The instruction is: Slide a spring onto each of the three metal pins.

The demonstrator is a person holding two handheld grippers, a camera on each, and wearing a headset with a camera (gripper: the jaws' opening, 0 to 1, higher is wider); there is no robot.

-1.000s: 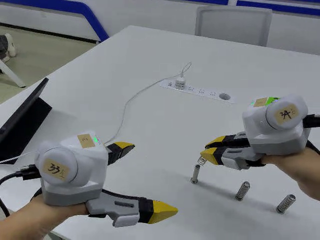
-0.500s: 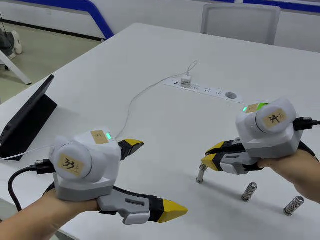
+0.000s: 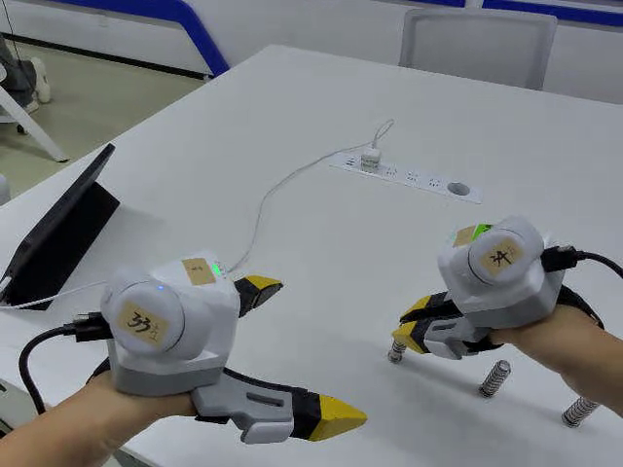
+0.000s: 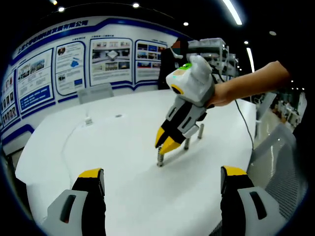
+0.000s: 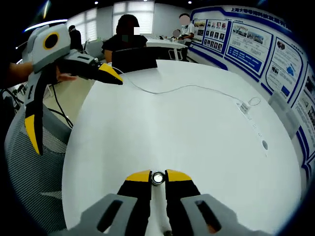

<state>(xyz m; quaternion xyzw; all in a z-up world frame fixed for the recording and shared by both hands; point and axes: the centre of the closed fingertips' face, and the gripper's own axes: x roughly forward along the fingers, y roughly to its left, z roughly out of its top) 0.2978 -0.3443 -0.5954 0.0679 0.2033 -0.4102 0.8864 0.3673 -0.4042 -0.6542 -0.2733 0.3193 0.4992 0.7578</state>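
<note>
Your right tongs are pressed together on a spring, pinching its top just above the white table, right of centre in the head view. The coil stands nearly upright on the tabletop. The yellow tips cover its upper end, so you cannot tell whether a pin runs inside it. In the right gripper view the spring shows end-on, a small bright ring caught between the two tips at bottom centre.

Your left tongs are spread wide with nothing between them, at the lower left of the head view over the near edge of the table and well apart from the spring. In the left gripper view the same jaws rise at the bottom corners, and the right tongs point down at the spring in mid-frame.

A second spring and a third spring stand to the right of the held one, toward the bottom right corner, the third close beside your forearm. Nothing lies between the three.

Further up the table a power strip holds a white plug, and a white cable runs from it toward the left tongs. A dark screen leans at the left edge, cut off by the frame, and a grey chair stands at the top
</note>
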